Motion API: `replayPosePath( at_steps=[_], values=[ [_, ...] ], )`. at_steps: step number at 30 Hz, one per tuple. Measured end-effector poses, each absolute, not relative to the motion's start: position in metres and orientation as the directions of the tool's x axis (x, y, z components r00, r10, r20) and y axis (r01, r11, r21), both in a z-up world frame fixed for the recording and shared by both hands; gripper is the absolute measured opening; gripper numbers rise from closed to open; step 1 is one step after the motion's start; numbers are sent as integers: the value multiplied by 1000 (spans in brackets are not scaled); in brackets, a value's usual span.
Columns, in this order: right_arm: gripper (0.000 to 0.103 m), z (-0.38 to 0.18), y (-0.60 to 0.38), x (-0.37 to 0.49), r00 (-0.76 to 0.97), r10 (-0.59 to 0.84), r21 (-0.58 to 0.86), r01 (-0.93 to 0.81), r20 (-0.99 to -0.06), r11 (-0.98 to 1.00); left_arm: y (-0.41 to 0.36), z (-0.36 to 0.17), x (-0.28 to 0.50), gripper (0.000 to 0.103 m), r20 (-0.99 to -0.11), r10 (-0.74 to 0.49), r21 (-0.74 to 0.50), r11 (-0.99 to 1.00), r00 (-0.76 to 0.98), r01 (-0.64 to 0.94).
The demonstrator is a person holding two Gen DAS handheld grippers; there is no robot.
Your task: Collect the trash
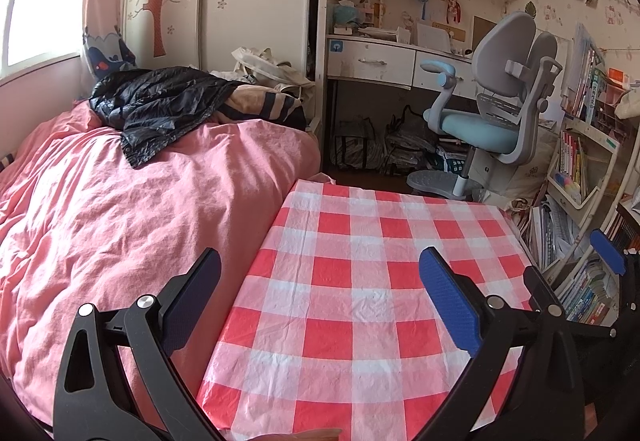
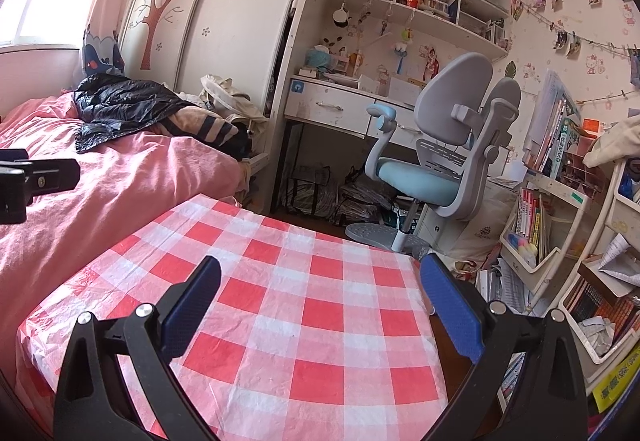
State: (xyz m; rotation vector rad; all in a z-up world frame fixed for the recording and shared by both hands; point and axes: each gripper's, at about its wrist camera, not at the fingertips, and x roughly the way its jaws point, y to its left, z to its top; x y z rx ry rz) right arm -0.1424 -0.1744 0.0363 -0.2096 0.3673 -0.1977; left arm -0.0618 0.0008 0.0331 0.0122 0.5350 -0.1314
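**Risk note: no trash in sight**

We see the bed point(image 1: 120, 209) beside the checked surface point(image 1: 360, 281), which lies bare. No trash shows in either view; its whereabouts unknown. Left tongs point(image 1: 320, 305) and right tongs point(image 2: 320, 307) both gape, holding nothing. Likely failure: snagging the thin cloth or the black jacket point(image 1: 160, 105) by mistake.

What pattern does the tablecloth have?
Red, pink and white checks on the tablecloth; clearest in the left wrist view.

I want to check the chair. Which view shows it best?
The right wrist view: the chair stands nearer the middle, whole from backrest to base. The left wrist view shows it too, but smaller and further to the right.
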Motion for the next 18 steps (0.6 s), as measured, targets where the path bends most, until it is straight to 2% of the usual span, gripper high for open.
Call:
replayPosePath(
  at_steps=[18],
  values=[
    [96, 40, -181, -140, 920, -217, -214, 152, -327, 965, -12, 28, -60, 96, -524, -123, -15, 991, 843, 136]
  ],
)
